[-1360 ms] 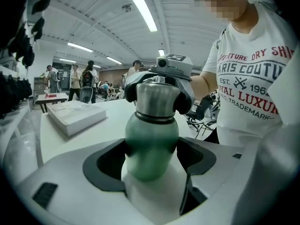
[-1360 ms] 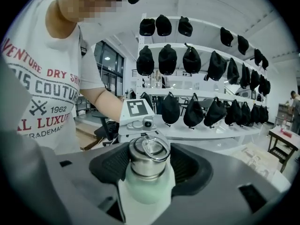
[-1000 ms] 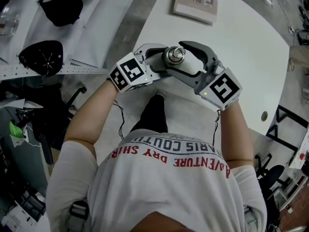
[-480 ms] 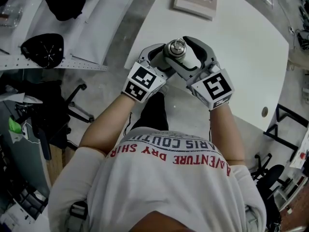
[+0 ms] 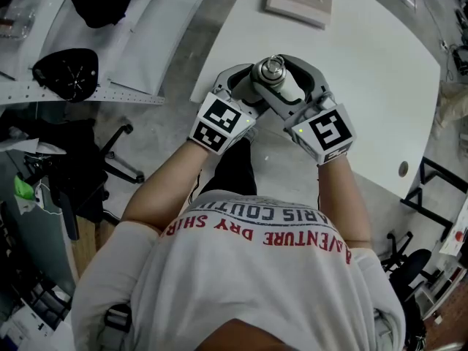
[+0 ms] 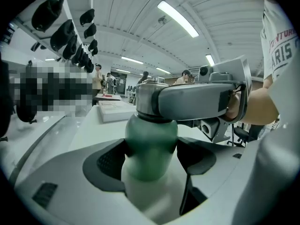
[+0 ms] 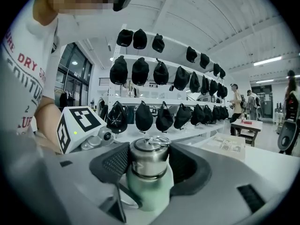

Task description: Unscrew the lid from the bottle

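**Step in hand: loosening the lid**

The left gripper is clamping the bottle at its shoulder, both jaws pressing on the green wall. The right gripper is enclosing the lid. Its jaws have just been closing, and the pads are now bearing on the lid's two sides. The bottle is standing upright between the two grippers, over the near edge of the white worktop. No view is showing whether its base is resting there.

**Recommended procedure (judgement)**

- Keep the left gripper still, so that it is acting only as the anchor.
- Turn the right gripper about the bottle's own axis. Tilting is likely to bind the thread.
- Confirm firm pad contact before turning, since smooth metal is liable to slip.

**Materials and shapes**

- The lid is appearing as a short brushed-steel cylinder with a small ring lying on top.
- The bottle body is showing a rounded shoulder and a matte, pale green finish.
- The jaw pads are dark and cross-hatched, which is probably aiding grip on both surfaces.
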### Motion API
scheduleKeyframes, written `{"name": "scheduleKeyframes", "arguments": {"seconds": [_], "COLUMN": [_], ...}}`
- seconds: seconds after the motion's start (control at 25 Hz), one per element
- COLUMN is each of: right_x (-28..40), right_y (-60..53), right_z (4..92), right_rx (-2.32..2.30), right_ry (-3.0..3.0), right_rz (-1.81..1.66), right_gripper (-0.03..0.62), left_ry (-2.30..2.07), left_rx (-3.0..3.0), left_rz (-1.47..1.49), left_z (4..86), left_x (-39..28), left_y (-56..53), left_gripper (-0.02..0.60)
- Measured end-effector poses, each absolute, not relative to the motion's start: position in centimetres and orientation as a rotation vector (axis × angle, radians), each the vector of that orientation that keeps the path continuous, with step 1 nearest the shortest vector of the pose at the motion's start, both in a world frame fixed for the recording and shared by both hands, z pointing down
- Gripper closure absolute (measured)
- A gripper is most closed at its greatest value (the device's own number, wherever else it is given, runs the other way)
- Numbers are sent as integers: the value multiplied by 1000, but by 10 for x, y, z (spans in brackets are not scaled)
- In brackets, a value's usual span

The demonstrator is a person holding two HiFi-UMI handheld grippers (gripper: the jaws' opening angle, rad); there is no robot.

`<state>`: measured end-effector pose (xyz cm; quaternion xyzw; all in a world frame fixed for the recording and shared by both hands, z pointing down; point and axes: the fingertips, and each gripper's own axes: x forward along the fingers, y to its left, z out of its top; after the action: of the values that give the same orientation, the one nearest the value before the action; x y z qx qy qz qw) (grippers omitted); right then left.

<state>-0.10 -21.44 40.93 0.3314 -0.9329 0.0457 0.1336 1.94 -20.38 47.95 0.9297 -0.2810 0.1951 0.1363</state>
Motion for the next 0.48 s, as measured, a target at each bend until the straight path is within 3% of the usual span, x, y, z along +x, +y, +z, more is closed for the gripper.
{"name": "scheduleKeyframes", "arguments": {"seconds": [0.48], "right_x": [-8], "right_y": [-213], "right_z": [406], "right_rx": [784], "right_ry": [-2756], "right_rz": [120], "right_gripper": [333], "left_ry": [-448], "left_rx": [2829], "left_rz": [627], "left_z": [480], "left_x": [16], "left_y": [-205], "left_gripper": [227]}}
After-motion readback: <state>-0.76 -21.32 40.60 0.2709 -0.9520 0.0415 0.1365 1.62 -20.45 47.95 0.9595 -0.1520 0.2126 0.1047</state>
